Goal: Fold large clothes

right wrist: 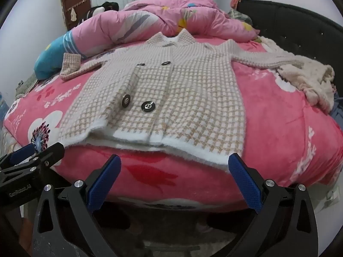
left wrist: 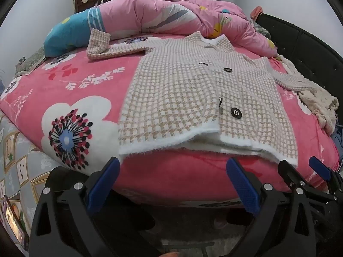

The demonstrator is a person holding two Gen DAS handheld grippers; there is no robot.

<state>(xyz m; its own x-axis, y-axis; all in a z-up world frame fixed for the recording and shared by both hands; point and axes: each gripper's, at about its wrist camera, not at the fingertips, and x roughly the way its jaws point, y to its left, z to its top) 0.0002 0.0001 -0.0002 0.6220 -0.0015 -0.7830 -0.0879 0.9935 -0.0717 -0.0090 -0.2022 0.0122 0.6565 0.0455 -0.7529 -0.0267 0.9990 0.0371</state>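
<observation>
Cardigan (left wrist: 184,92), knitted in a beige-and-white houndstooth check with a fuzzy white hem, lies face up and spread flat on the bed (left wrist: 70,90), its hem toward the near edge and its collar toward the far side. Large black buttons (left wrist: 235,112) run down its front; in the right wrist view two of them sit side by side low on the front panel (right wrist: 148,106). One sleeve (left wrist: 100,45) stretches toward the left with its cuff turned upward, resting against a blue pillow (left wrist: 64,34). The other sleeve (right wrist: 263,61) reaches to the right, its end lying on a cream fluffy garment (right wrist: 308,79) heaped near the black headboard (right wrist: 300,19). Behind the collar a pink quilt (left wrist: 171,15) is bunched across the far side of the bed. The sheet under the cardigan is pink with big white flowers.

Both tongs hang over the near edge of the bed, just short of the hem, touching nothing. The left tongs (left wrist: 173,171) stand wide open with their blue pads apart and only the pink sheet showing between them. The right tongs (right wrist: 174,167) are likewise spread wide and empty, the right pad close to the hem's right corner. Each pair shows at the edge of the other's view, side by side.
</observation>
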